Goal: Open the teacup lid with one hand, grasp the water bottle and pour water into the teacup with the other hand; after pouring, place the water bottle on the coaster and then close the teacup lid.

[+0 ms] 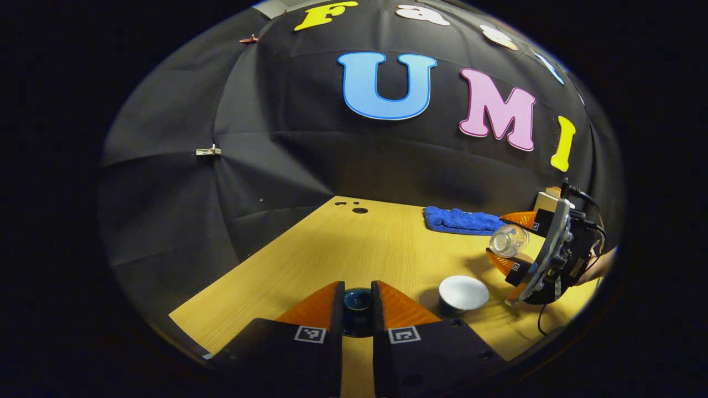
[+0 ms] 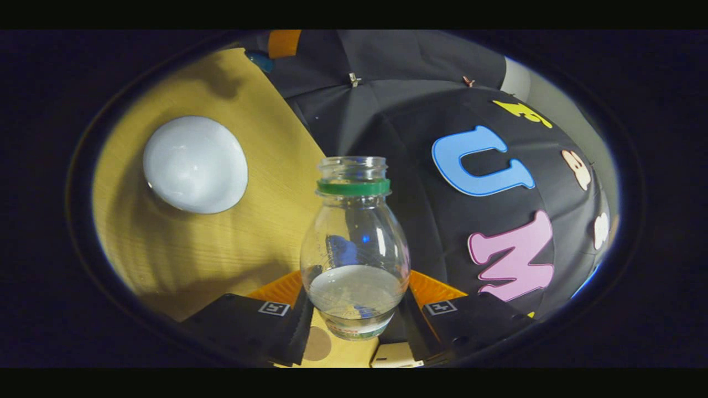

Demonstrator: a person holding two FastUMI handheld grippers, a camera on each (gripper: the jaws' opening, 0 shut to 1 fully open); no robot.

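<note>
The light wooden table (image 1: 343, 249) carries the open white teacup (image 1: 463, 293). The right gripper (image 2: 354, 309) pinches the clear, uncapped water bottle (image 2: 354, 249), tilted beside the cup. The left gripper (image 1: 358, 309) clamps the dark lid (image 1: 358, 299). I judge that pouring is beginning; next, tilt the mouth over the cup.

A clear, uncapped plastic water bottle (image 2: 354, 249) with a green neck ring is being held tilted above the wooden table, a little water pooling inside. Below it, a dark teacup (image 1: 462, 296) with a pale interior is standing open. Its dark round lid (image 1: 358, 301) is being held nearby.
</note>
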